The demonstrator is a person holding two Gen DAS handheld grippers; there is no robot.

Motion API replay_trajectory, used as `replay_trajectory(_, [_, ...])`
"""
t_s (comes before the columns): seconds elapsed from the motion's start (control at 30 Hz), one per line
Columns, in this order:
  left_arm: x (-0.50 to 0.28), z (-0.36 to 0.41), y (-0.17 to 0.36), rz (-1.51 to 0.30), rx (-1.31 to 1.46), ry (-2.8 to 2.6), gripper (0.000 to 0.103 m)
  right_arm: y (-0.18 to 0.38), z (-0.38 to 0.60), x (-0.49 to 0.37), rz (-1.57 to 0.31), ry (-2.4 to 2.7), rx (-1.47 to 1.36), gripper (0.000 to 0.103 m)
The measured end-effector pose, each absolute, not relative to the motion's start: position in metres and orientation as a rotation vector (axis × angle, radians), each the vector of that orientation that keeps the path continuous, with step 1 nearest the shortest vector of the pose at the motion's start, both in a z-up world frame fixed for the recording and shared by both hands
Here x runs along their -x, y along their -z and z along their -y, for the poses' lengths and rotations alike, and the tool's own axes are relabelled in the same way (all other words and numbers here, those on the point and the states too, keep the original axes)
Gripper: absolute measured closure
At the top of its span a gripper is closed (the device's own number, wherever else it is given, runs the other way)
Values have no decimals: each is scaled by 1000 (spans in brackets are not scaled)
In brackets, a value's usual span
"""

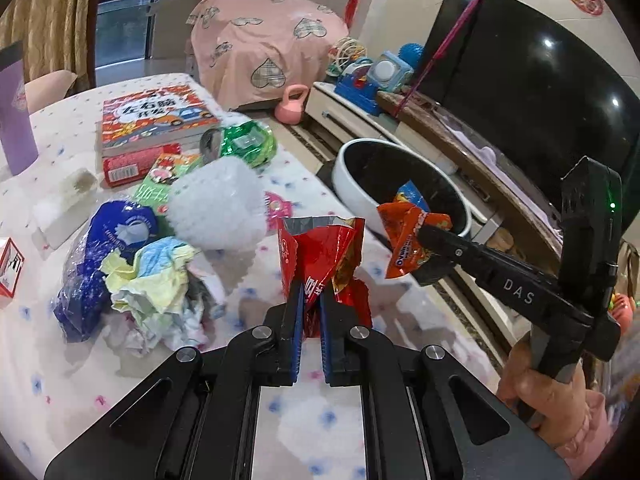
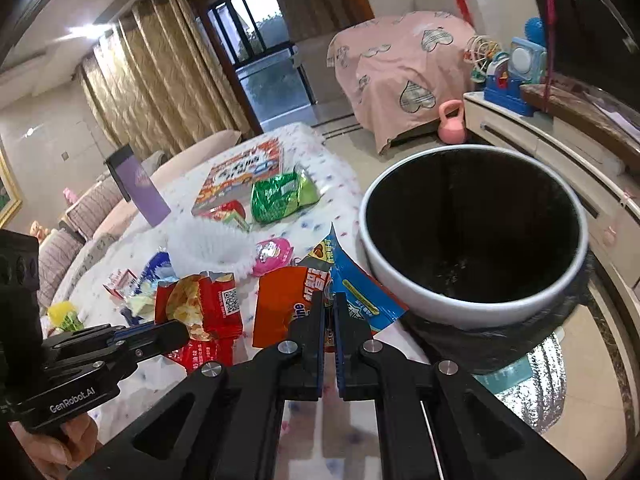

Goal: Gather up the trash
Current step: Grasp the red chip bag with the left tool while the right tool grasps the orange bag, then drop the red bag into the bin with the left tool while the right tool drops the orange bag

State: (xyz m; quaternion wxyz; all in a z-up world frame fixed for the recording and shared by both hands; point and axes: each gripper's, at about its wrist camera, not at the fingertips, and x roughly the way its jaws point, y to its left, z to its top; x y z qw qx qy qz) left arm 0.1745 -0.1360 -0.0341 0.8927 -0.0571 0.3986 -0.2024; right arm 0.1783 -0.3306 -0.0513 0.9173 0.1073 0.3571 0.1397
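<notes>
My left gripper (image 1: pixel 310 300) is shut on a red snack bag (image 1: pixel 320 252) and holds it above the table; the bag also shows in the right wrist view (image 2: pixel 204 312). My right gripper (image 2: pixel 328 304) is shut on orange and blue wrappers (image 2: pixel 292 304), seen in the left wrist view (image 1: pixel 408 236) beside the bin's rim. The white bin (image 2: pixel 472 240) with a black liner stands just past the table edge, to the right of both grippers. Crumpled paper (image 1: pixel 152 280), a blue bag (image 1: pixel 100 256), a green wrapper (image 1: pixel 248 144) and a white foam net (image 1: pixel 220 208) lie on the table.
A book (image 1: pixel 156 116), a red box (image 1: pixel 136 164) and a purple cup (image 1: pixel 16 120) stand on the flowered table (image 1: pixel 60 360). A TV (image 1: pixel 532 92) on a low cabinet (image 2: pixel 540 148), toys and a pink kettlebell (image 2: pixel 452 120) lie beyond the bin.
</notes>
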Motion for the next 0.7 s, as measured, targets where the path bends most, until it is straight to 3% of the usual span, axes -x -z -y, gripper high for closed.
replay_trajectory(0.7, [-196,194,20,-820,88,490,97,32,394,-172,-678,-182,-271,99])
